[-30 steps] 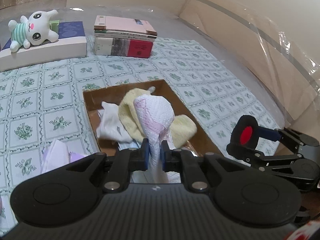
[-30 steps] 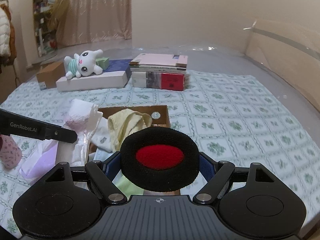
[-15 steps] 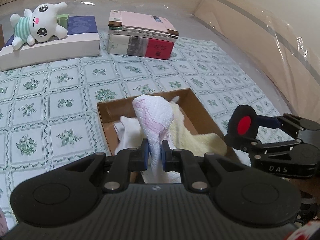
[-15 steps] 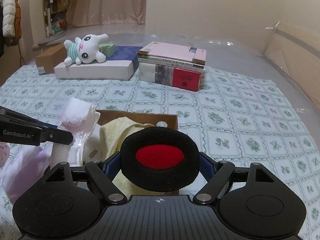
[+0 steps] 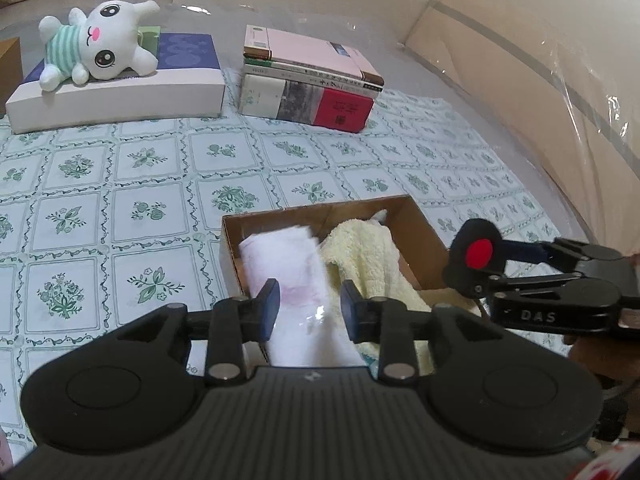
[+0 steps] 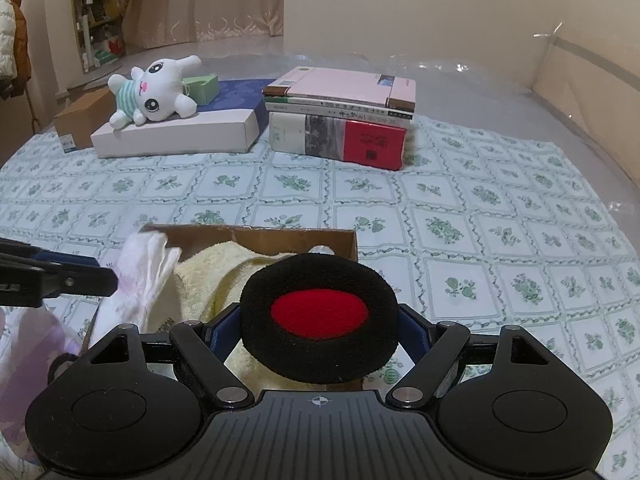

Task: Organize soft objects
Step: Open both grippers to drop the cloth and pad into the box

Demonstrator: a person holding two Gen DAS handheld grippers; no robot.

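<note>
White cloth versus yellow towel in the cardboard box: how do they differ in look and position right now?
The white cloth is thin, smooth and faintly pink-printed; the yellow towel is thick and fluffy. The white cloth fills the box's left side, between the opening jaws of the left gripper; the yellow towel lies on the right, clear of them. Both are soft and sit in the cardboard box.

Box (image 5: 424,236): nearly filled by white cloth (image 5: 288,264) and yellow towel (image 5: 368,256). Open cover (image 6: 460,208) is left right of it. Far side is blocked by books (image 6: 340,120) and toy (image 6: 156,92).
</note>
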